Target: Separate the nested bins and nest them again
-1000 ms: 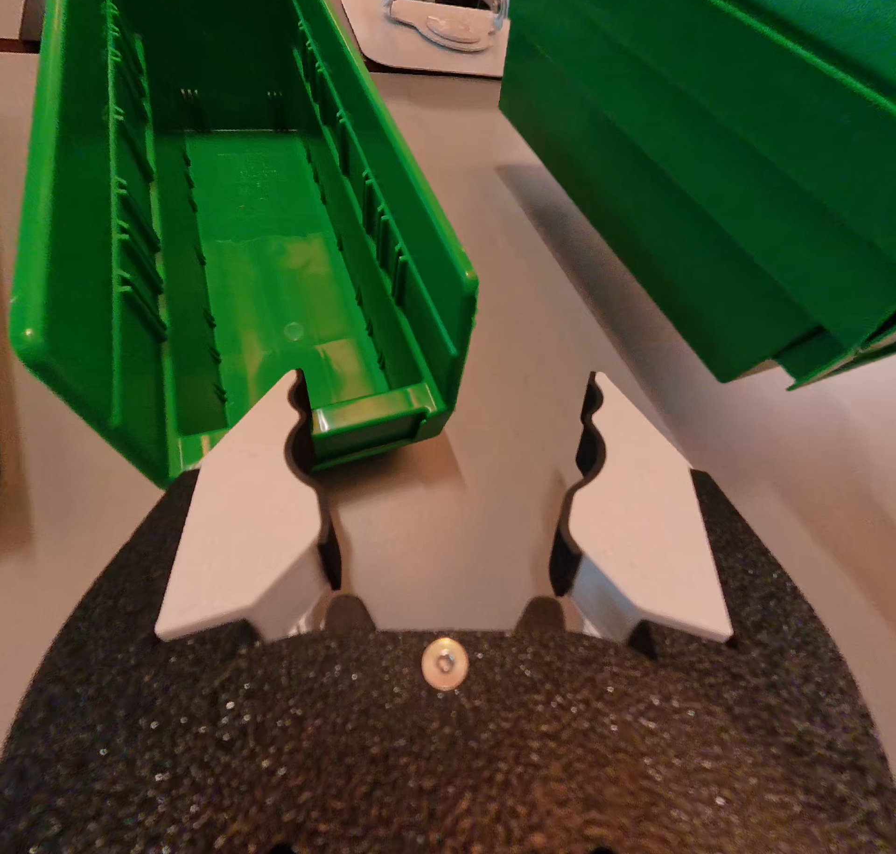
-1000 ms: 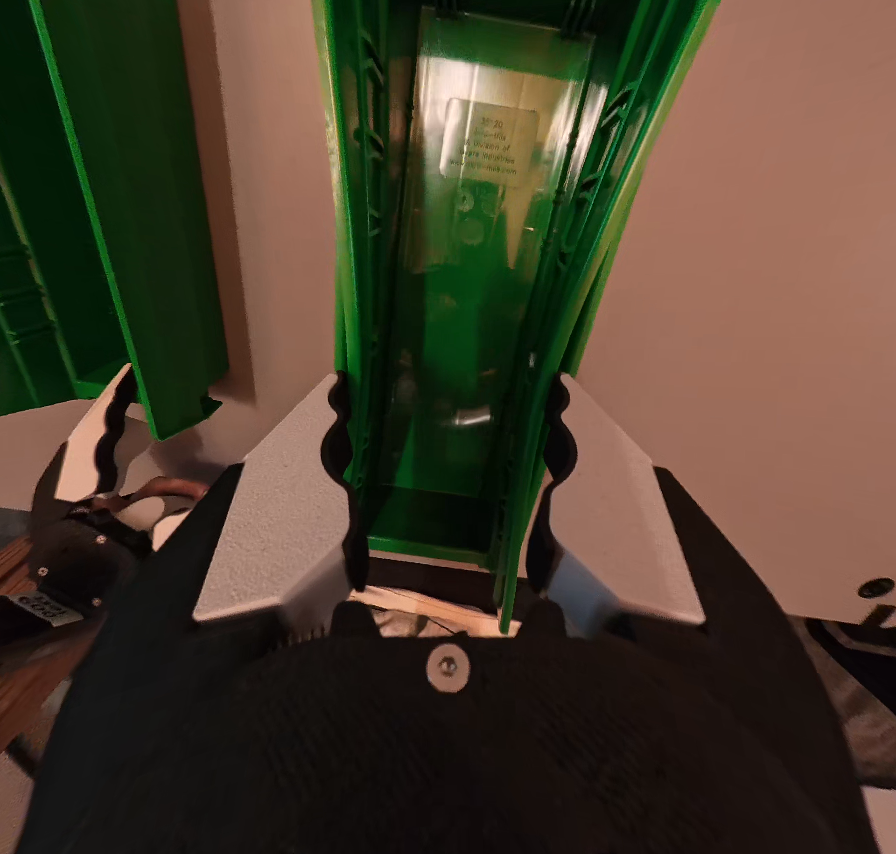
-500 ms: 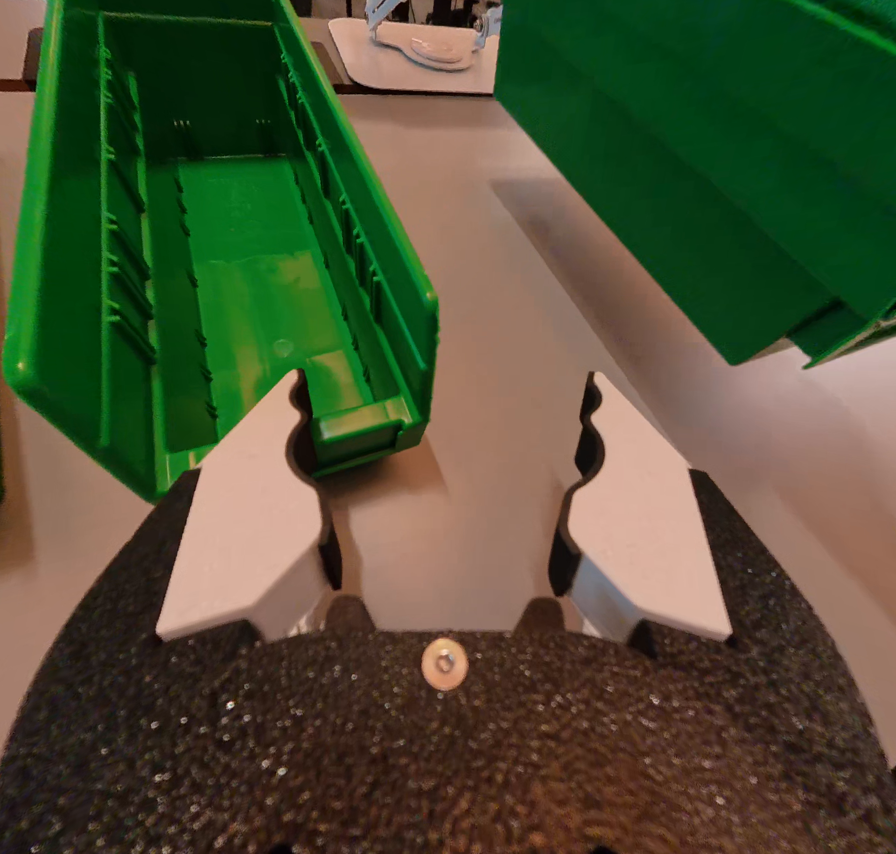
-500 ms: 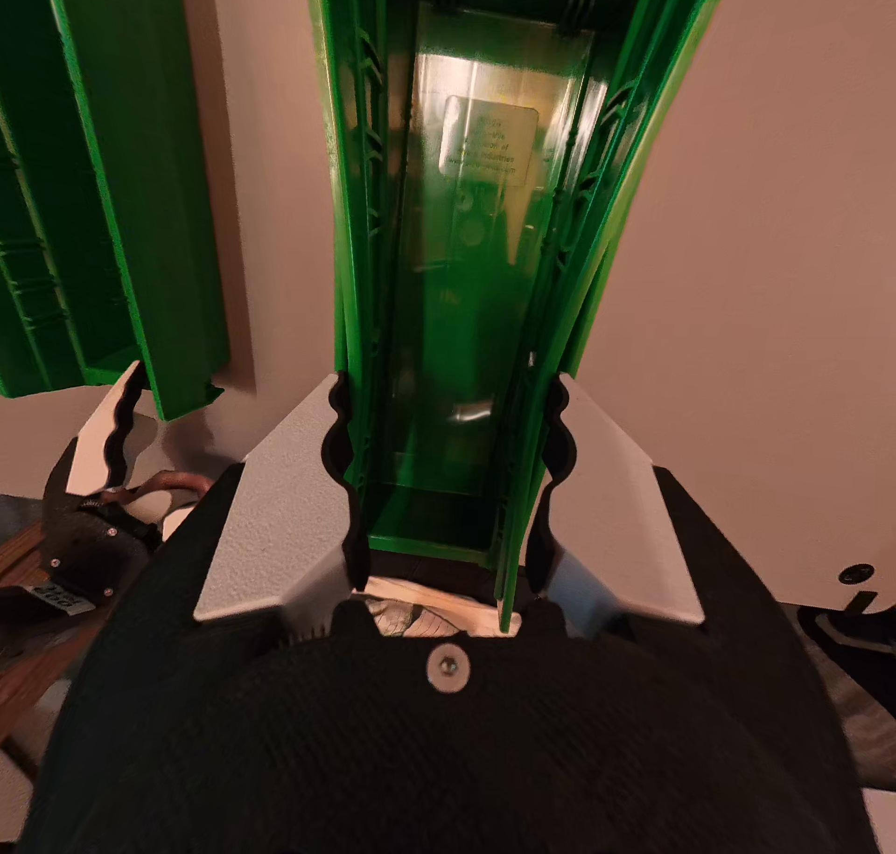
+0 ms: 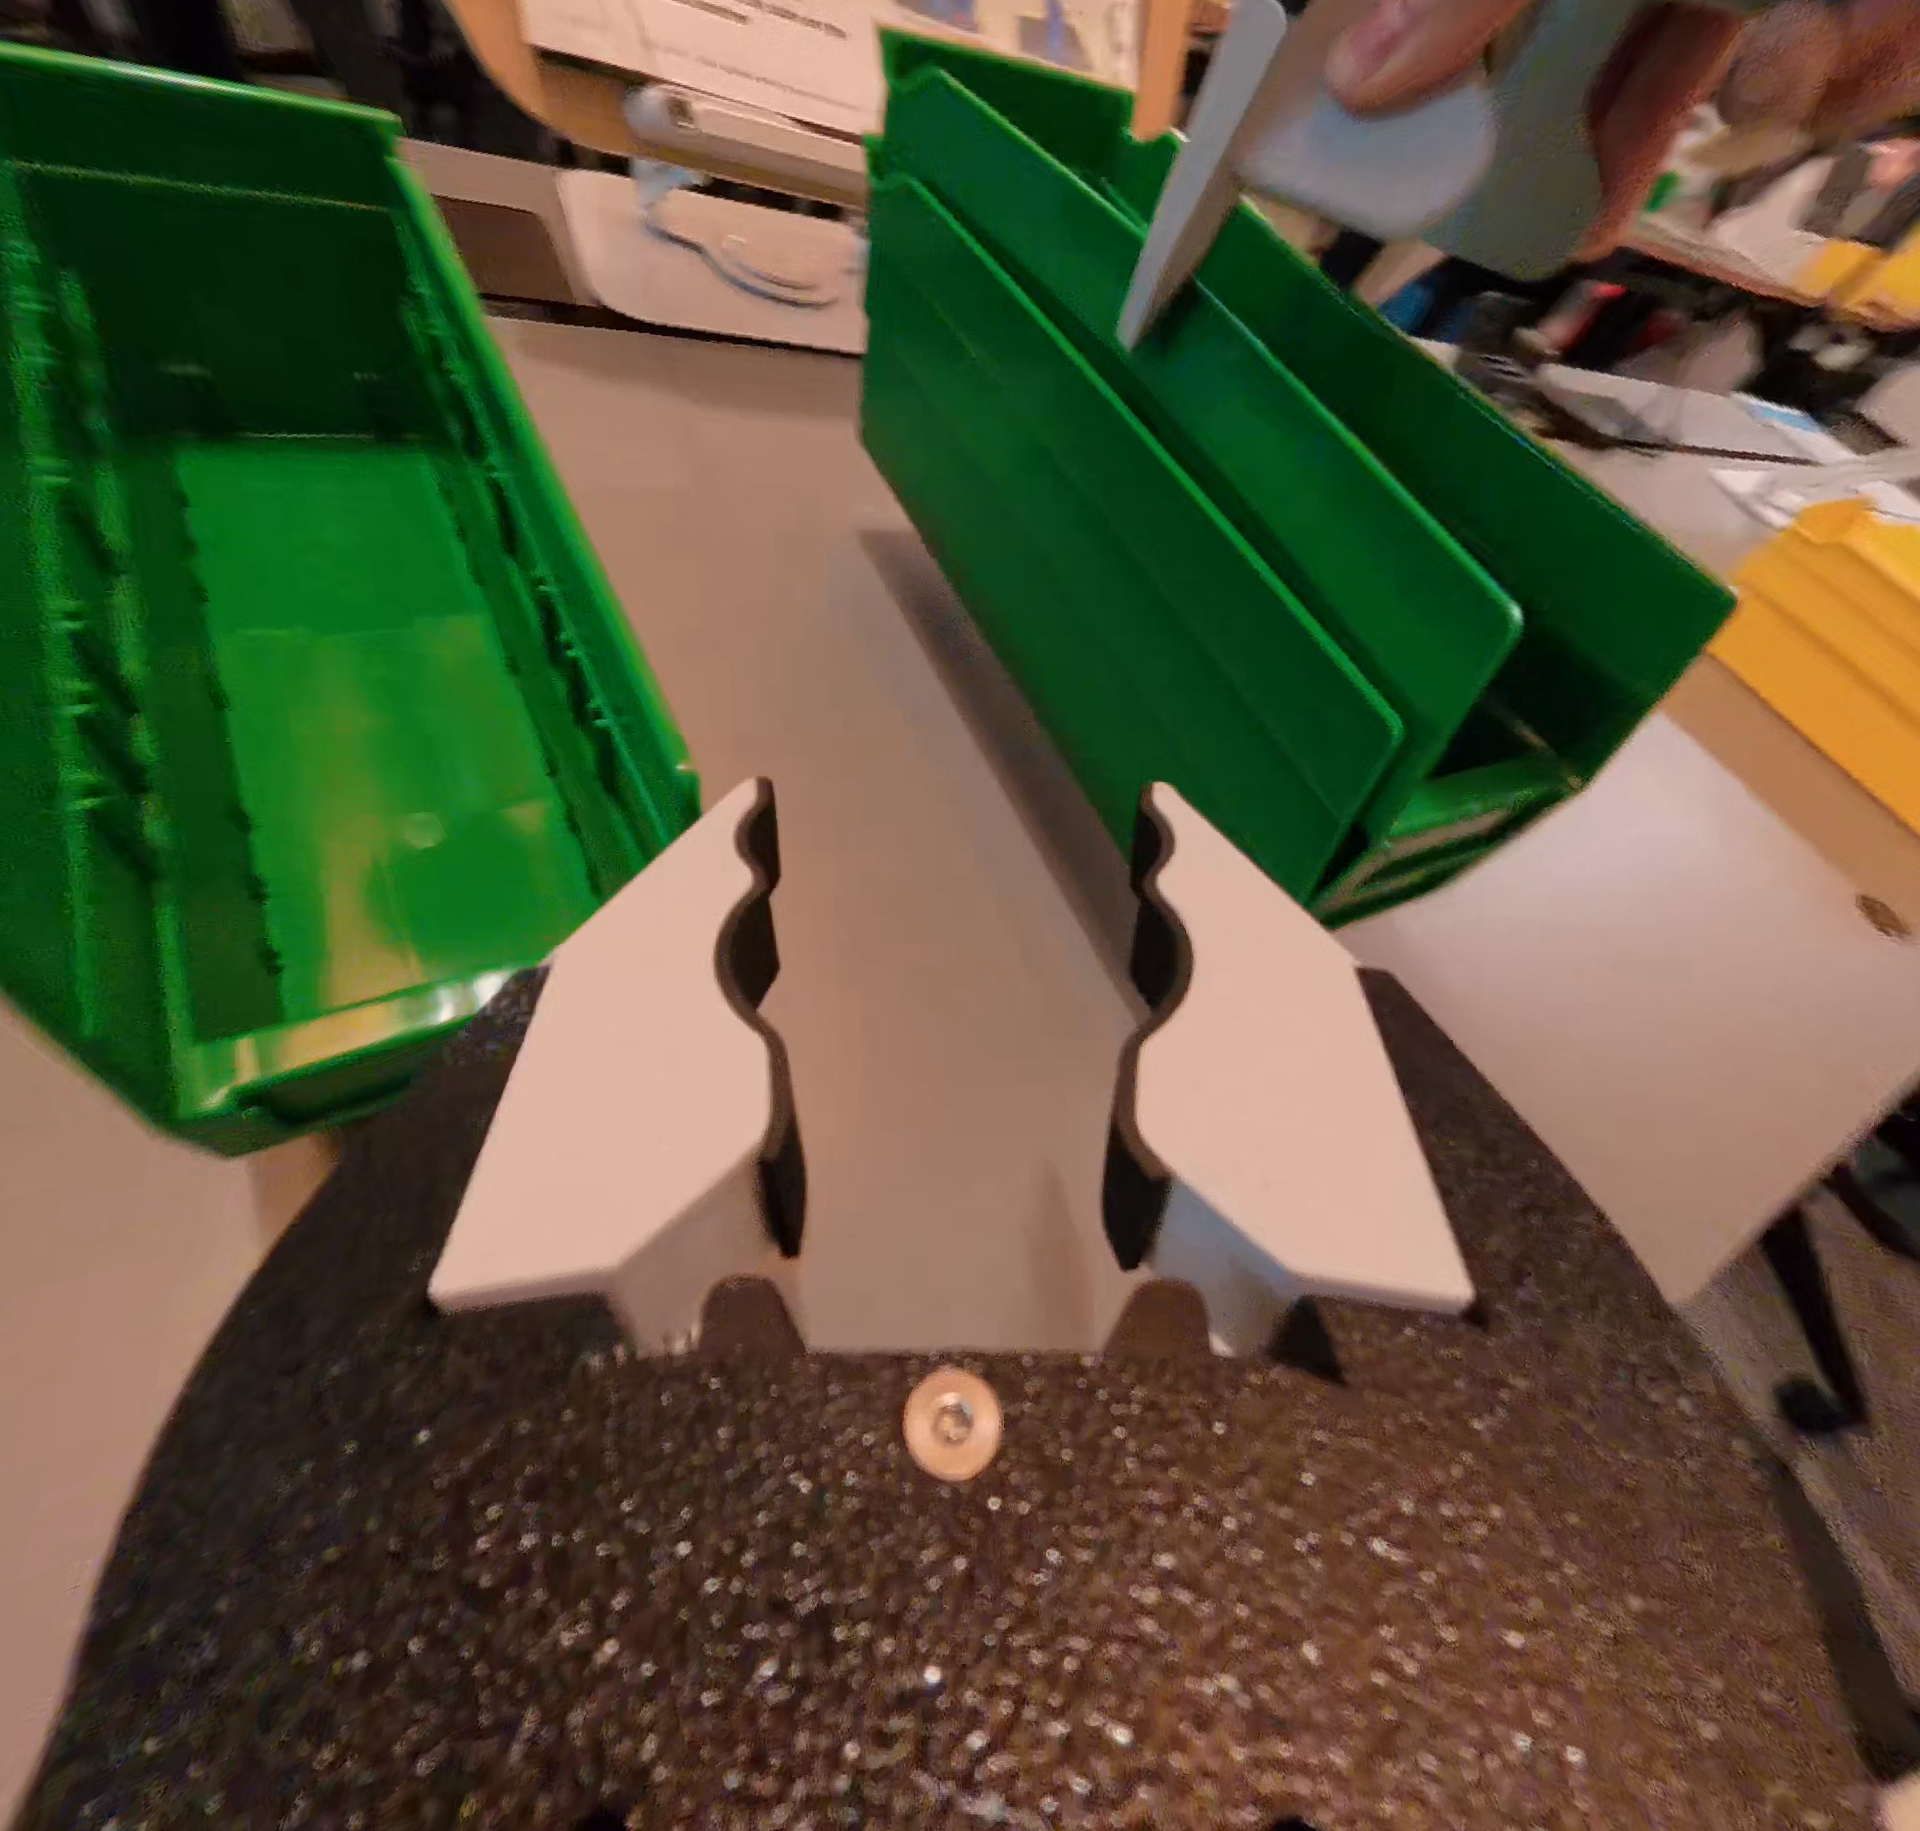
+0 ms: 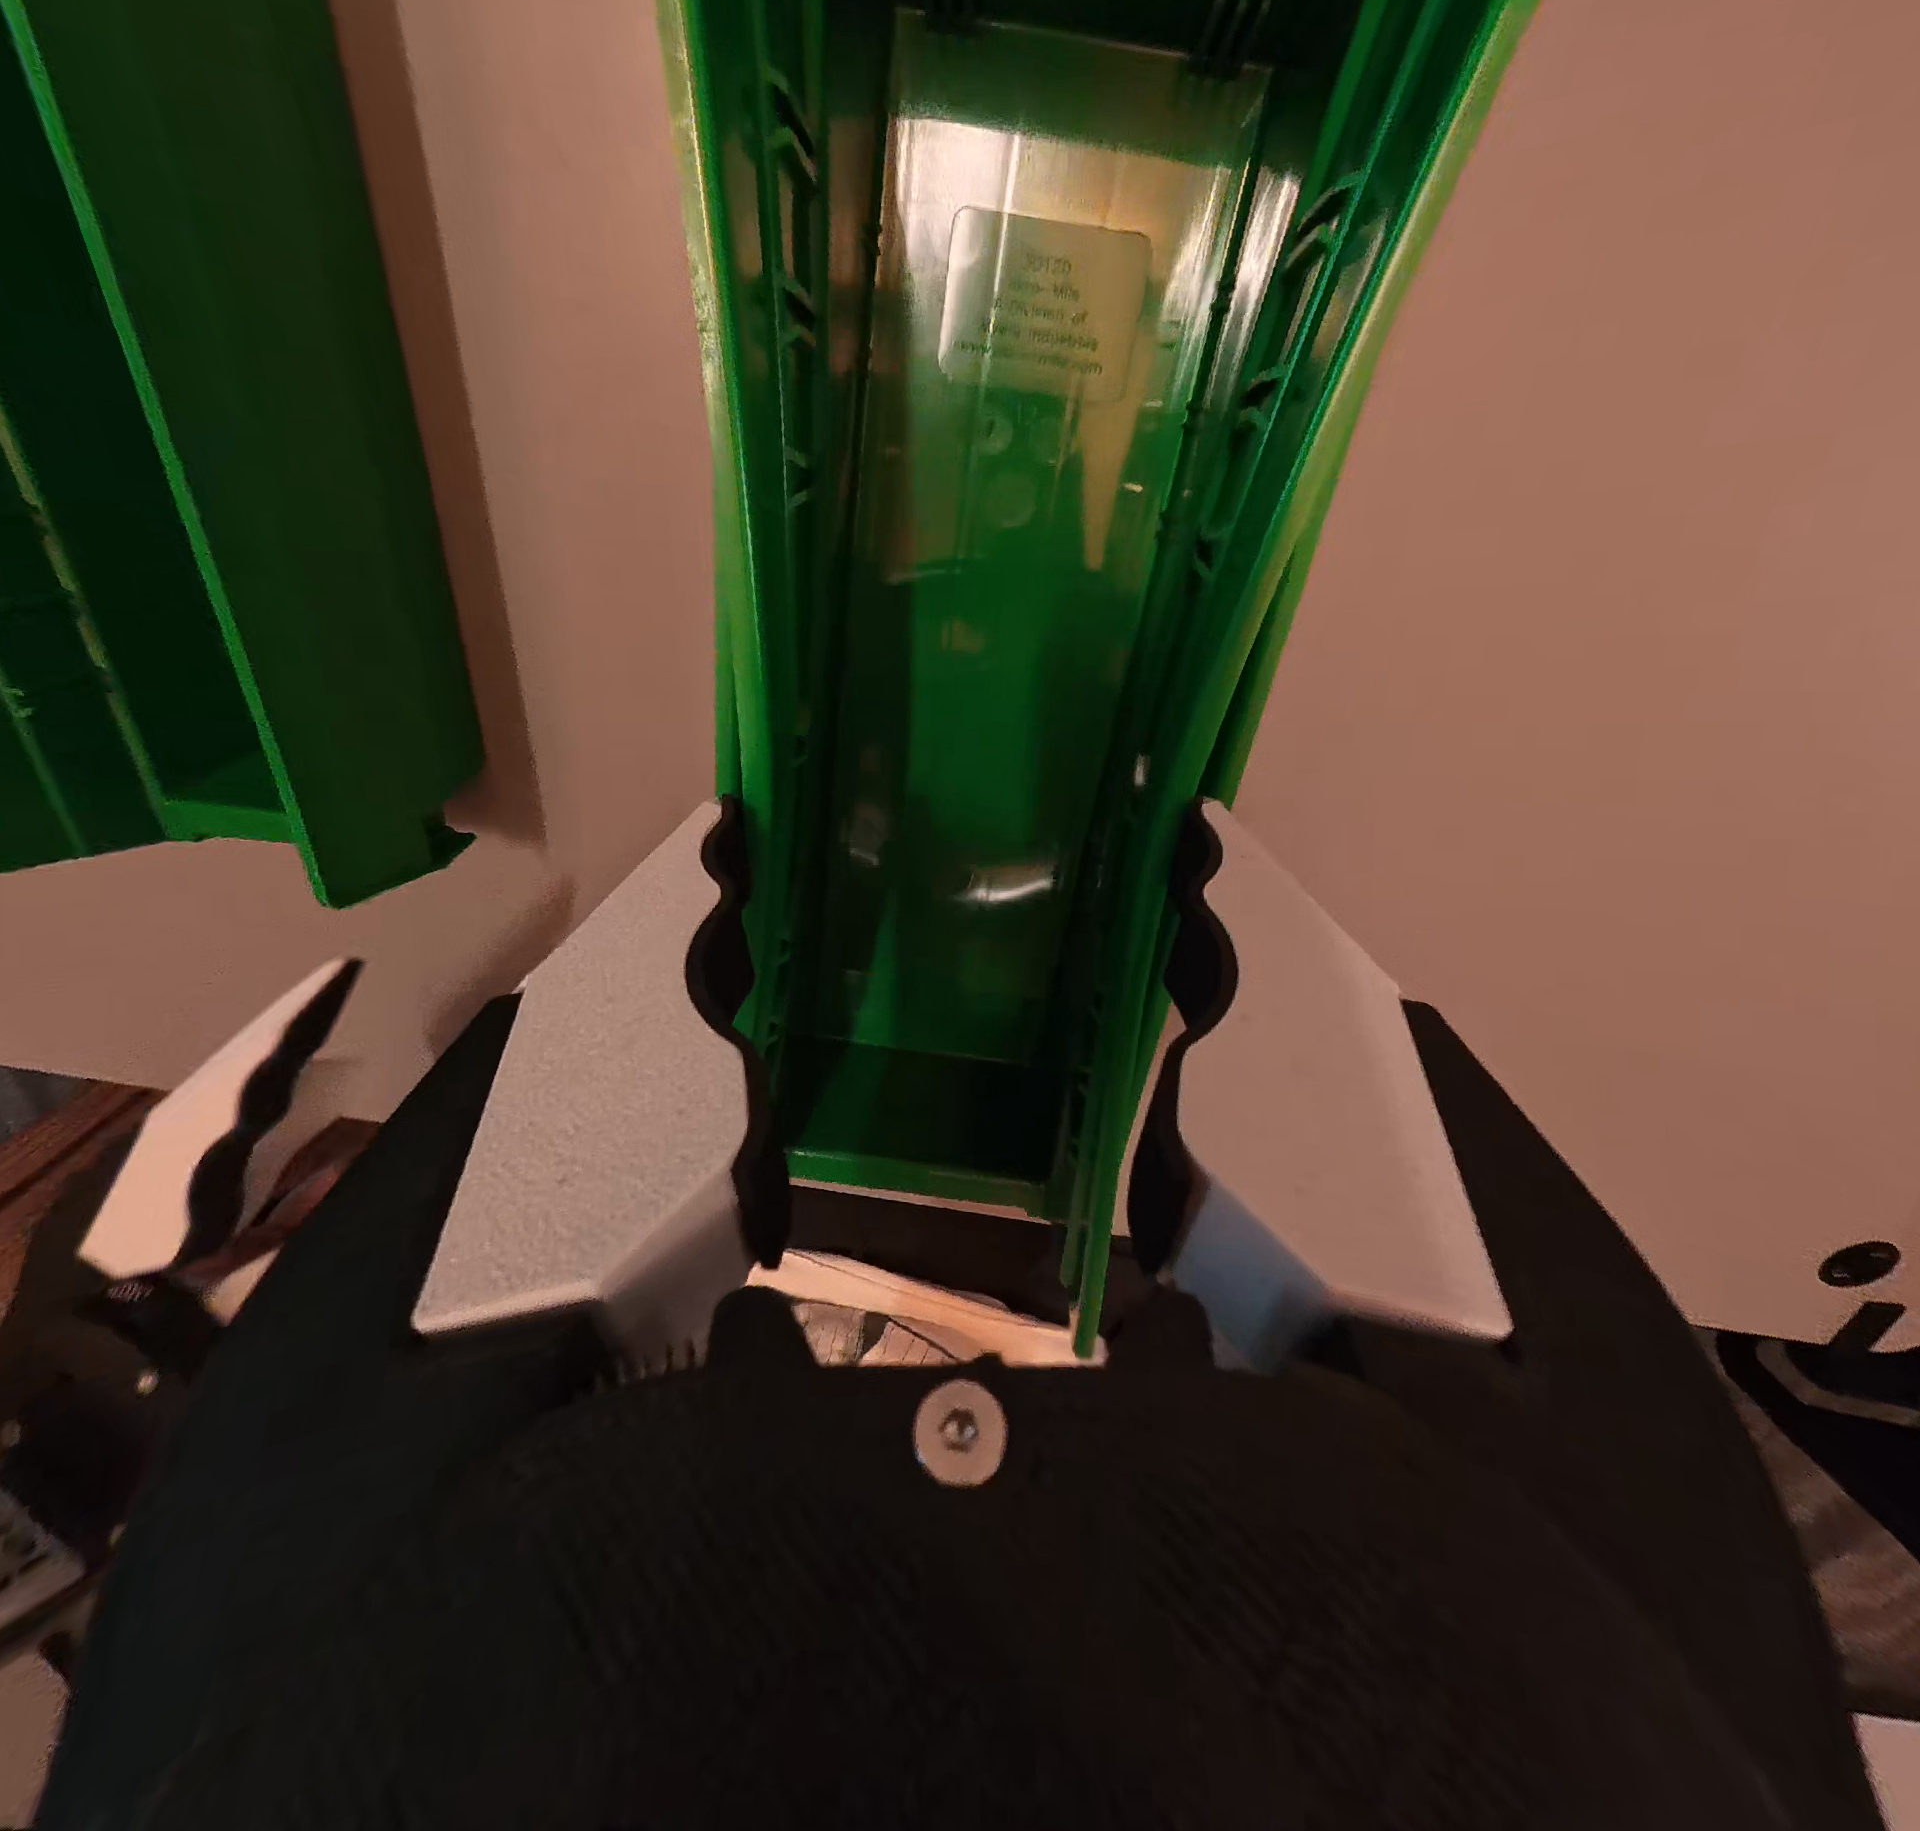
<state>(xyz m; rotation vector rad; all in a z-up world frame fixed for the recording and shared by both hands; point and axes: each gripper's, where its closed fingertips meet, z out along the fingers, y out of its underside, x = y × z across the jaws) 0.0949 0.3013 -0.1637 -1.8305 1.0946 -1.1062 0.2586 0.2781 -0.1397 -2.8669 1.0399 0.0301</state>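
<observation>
Your left gripper was spread wide with nothing between its fingers, just hanging over the beige table. Using that table as the reference: the single green bin sat on it at the left side, open top up, and it had nothing inside, just the ribbed walls and shiny floor. Its near end was right beside your left gripper's finger, though the blur made it hard to tell whether they touched. Across the table to the right was the nested green stack, several bins tucked one inside another, with your right gripper clamped across its near end, pads pressing on both outer side walls. From the right wrist camera the innermost bin held nothing either, only a pale label stuck on its floor. The stack looked to sit low over the table, but I couldn't tell if it was actually resting on it. Off the table's far right edge some yellow bins were stacked too.
</observation>
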